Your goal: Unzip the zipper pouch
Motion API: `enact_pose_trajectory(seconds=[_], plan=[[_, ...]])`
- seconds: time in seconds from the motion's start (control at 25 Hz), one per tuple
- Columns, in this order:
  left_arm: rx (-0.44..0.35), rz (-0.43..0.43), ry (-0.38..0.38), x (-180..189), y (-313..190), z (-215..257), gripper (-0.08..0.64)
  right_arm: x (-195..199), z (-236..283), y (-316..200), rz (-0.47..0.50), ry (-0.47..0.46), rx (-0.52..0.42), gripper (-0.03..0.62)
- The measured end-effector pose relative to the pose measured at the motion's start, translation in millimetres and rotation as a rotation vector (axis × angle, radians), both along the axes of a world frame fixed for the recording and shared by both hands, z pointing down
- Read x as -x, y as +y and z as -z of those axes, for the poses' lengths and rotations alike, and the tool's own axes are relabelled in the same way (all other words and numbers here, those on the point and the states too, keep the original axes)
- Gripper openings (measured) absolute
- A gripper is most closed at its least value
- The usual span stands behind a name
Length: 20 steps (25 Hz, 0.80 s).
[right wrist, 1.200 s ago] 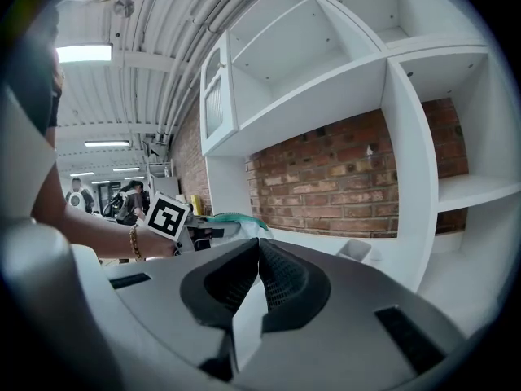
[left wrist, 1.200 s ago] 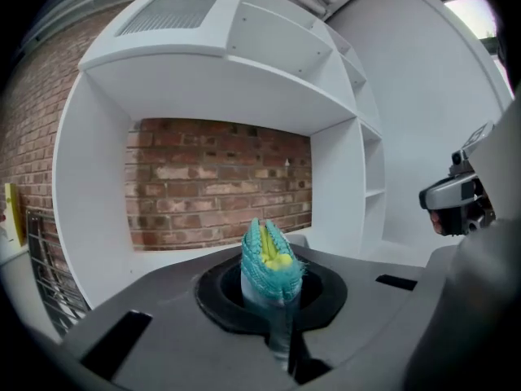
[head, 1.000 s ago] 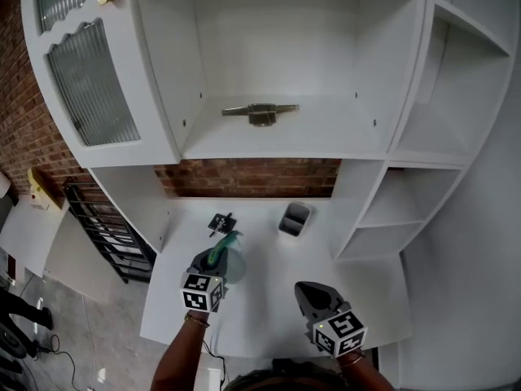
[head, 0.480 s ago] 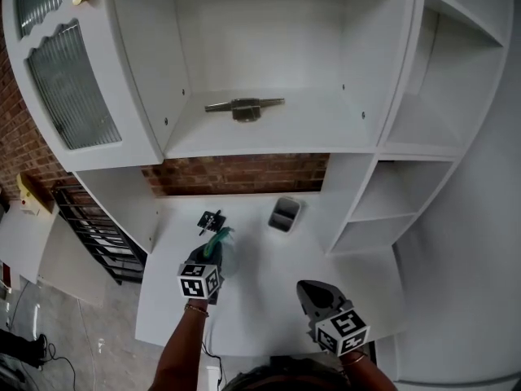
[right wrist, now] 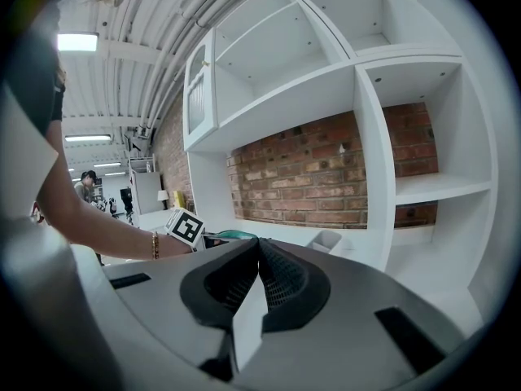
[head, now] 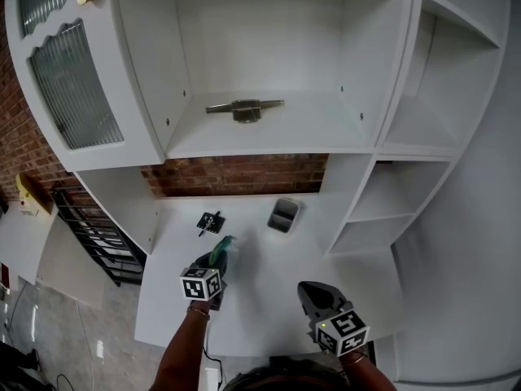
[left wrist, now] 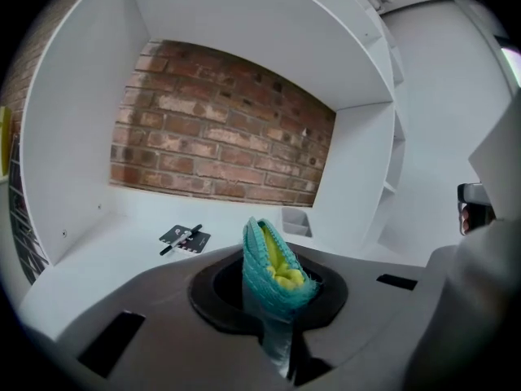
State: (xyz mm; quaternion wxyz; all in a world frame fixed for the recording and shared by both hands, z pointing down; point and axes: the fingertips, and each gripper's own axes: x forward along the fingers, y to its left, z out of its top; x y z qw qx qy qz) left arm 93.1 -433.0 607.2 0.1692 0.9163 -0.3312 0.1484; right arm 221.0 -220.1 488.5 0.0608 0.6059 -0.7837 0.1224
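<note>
A teal mesh zipper pouch [left wrist: 274, 269] with yellow lining stands upright between the jaws of my left gripper [left wrist: 277, 320], which is shut on its lower end. In the head view the left gripper [head: 213, 261] hangs low over the left part of the white desk [head: 260, 300], and the pouch [head: 221, 249] sticks out ahead of it. My right gripper [head: 308, 288] hovers over the desk's right front, shut with nothing in it. In the right gripper view its jaws [right wrist: 256, 249] are pressed together, and the pouch [right wrist: 233, 235] shows to the left.
A black card with a pen [head: 210, 221] lies behind the pouch. A small grey container [head: 283, 215] stands at the back of the desk by the brick wall. A metal object [head: 244, 108] rests on the shelf above. Open shelves [head: 383, 210] rise at the right.
My left gripper has sunk toward the desk with the pouch in it and rolled a little. The right gripper has stayed where it was.
</note>
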Motion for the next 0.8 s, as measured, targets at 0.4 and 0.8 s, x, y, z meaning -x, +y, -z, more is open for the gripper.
enact_pose_trajectory(seconds=[0.4, 0.8], plan=[[0.037, -0.076, -0.027, -10, 15, -13, 0.006, 4, -3, 3, -0.005, -0.003, 0.005, 0.002], [0.064, -0.175, -0.052, -27, 37, -25, 0.132, 4, -11, 2, -0.010, -0.007, 0.025, 0.002]])
